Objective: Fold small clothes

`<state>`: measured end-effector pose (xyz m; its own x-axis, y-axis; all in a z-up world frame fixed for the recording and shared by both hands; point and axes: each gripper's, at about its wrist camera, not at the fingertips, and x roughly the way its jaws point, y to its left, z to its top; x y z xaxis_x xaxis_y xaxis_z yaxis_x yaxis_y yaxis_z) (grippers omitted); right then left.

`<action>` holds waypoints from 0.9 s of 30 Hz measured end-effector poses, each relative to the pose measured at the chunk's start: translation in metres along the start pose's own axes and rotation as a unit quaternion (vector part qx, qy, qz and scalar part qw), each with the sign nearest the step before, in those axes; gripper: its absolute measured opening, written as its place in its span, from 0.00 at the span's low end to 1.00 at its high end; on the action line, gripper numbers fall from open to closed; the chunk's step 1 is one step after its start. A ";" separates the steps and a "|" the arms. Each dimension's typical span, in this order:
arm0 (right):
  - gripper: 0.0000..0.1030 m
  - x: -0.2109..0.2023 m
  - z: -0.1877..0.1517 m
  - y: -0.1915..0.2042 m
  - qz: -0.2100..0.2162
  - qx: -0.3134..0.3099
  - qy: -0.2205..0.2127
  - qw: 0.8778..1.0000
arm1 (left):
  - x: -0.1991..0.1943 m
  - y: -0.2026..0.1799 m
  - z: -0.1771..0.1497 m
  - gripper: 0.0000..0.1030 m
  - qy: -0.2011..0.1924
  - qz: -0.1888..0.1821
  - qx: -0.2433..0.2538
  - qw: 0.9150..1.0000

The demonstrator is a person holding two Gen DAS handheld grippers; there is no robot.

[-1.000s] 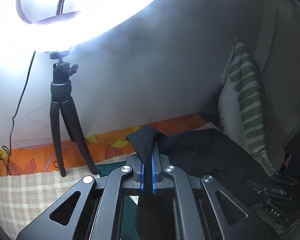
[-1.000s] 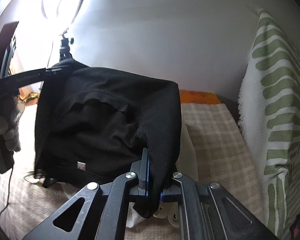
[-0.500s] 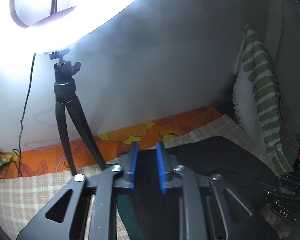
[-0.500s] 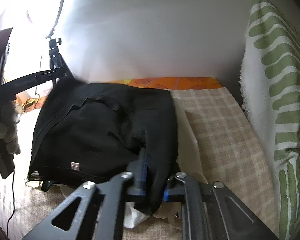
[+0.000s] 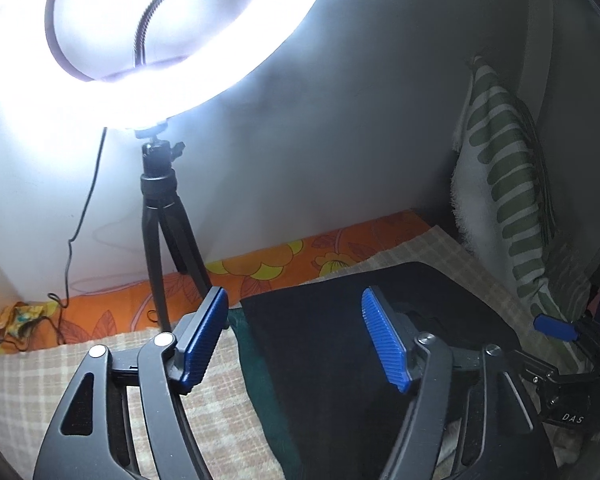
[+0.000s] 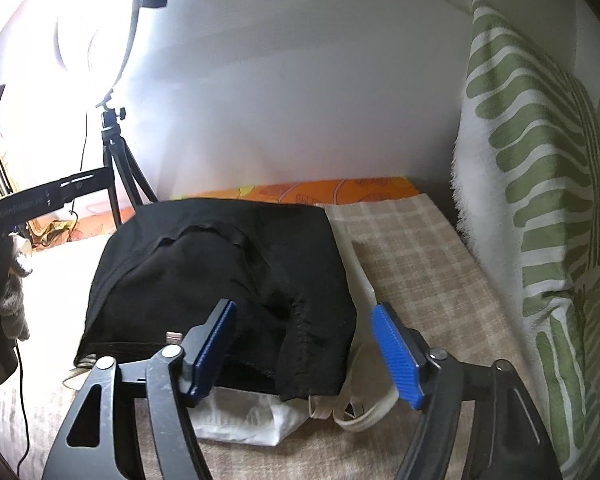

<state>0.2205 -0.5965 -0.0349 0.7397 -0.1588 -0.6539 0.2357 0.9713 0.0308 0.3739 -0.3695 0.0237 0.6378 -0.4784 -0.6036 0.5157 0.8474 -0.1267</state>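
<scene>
A black garment [image 6: 220,272] lies folded on a pile on the checked cloth; it also shows in the left wrist view [image 5: 340,344]. My right gripper [image 6: 304,316] is open and empty, its blue pads either side of the garment's near right corner, just above it. My left gripper [image 5: 294,300] is open and empty over the garment's left edge. A dark green cloth [image 5: 256,364] lies under the black garment there. A white garment [image 6: 244,416] with a strap loop [image 6: 356,412] sticks out under the pile.
A ring light on a black tripod [image 5: 160,216] stands at the back left by the wall. A green-striped white pillow [image 6: 528,184] leans at the right. An orange flowered sheet [image 5: 284,264] runs along the wall. The right gripper's body [image 5: 560,368] shows at the right edge.
Both grippers held the black garment up a second ago. They lowered it onto the pile and let go; both now stand wide open.
</scene>
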 end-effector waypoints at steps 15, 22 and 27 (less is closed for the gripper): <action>0.81 -0.091 -0.010 0.036 -0.009 0.007 -0.055 0.998 | -0.098 -0.004 -0.014 0.71 -0.016 -0.011 0.019 1.000; 0.81 -0.135 -0.033 0.055 0.006 0.025 -0.073 0.997 | -0.159 -0.005 -0.036 0.77 -0.039 -0.009 0.044 0.998; 0.81 -0.158 -0.057 0.069 0.009 0.032 -0.076 0.997 | -0.200 0.000 -0.064 0.80 -0.058 -0.011 0.053 0.997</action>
<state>0.0834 -0.4942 0.0275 0.8302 -0.1707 -0.5307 0.2571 0.9619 0.0927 0.2093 -0.2587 0.0938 0.6839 -0.5256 -0.5061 0.5843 0.8099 -0.0516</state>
